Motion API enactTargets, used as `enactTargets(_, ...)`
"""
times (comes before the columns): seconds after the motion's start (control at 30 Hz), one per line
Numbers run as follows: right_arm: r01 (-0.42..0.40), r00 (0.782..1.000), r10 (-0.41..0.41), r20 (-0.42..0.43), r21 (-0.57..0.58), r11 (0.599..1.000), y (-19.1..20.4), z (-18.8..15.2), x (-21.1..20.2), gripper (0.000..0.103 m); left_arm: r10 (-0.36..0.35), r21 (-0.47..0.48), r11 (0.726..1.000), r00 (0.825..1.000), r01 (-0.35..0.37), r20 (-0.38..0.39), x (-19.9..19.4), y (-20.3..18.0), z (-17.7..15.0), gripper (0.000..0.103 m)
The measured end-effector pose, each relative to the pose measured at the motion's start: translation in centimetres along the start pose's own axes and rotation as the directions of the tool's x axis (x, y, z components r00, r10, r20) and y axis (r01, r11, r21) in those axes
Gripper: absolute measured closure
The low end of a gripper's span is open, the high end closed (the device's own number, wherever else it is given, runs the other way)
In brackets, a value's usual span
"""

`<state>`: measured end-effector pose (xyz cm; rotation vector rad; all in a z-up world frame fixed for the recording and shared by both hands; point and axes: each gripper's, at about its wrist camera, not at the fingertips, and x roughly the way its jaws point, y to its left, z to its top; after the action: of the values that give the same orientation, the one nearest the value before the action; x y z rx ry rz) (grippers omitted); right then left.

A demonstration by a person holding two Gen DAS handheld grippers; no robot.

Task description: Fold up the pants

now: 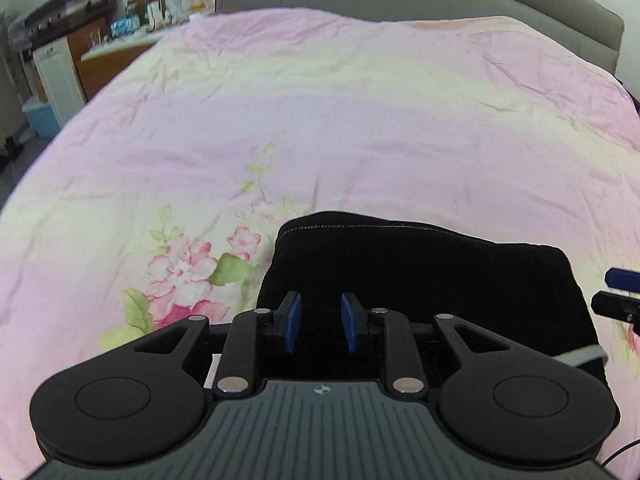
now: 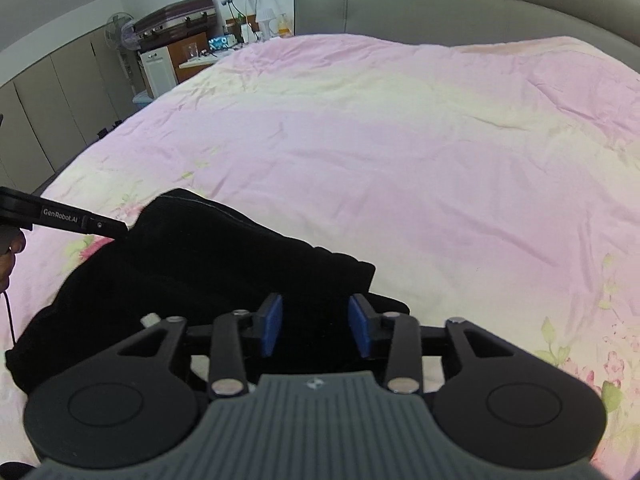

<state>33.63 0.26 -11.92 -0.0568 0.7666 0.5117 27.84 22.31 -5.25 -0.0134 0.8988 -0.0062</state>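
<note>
The black pants (image 1: pixel 420 272) lie folded in a compact bundle on the pink floral bed cover (image 1: pixel 320 120). My left gripper (image 1: pixel 320 322) is open, its blue pads apart just over the near edge of the bundle, holding nothing. In the right wrist view the pants (image 2: pixel 208 264) lie at lower left, and my right gripper (image 2: pixel 316 326) is open over their near right corner, empty. The left gripper's arm (image 2: pixel 64 216) reaches in from the left over the pants. The right gripper's fingertips (image 1: pixel 620 280) show at the left view's right edge.
The bed cover (image 2: pixel 400 160) stretches far ahead to a grey padded headboard (image 2: pixel 440 12). To the left of the bed stand a cabinet with a suitcase (image 2: pixel 176 20), a fan (image 2: pixel 120 32) and a cluttered desk (image 1: pixel 132 28).
</note>
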Motion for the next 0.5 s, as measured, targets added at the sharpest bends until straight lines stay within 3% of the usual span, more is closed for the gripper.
enactTargets(0.17, -0.016, 0.995, 0.023, 0.101, -0.069, 0.997, 2.9, -1.1, -7.6, 0.041, 0.058, 0.139, 0.987, 0.988, -0.078, 0.142, -9.2, -3.9, -1.5, 0.063)
enactTargets(0.27, -0.041, 0.988, 0.055, 0.145, -0.101, 0.994, 4.9, -2.1, -12.0, 0.023, 0.096, 0.172, 0.976, 0.974, -0.133, 0.206, -14.0, -5.9, -3.2, 0.053)
enactTargets(0.3, -0.028, 0.984, 0.048, 0.17, -0.113, 0.993, 5.6, -2.6, -13.4, 0.012, 0.112, 0.182, 0.971, 0.969, -0.154, 0.222, -15.6, -6.7, -3.9, 0.052)
enactTargets(0.5, -0.05, 0.968, 0.074, 0.24, -0.105, 0.993, 8.1, -5.7, -20.1, 0.009, 0.141, 0.15, 0.97, 0.947, -0.19, 0.29, -21.5, -9.6, -8.8, 0.038)
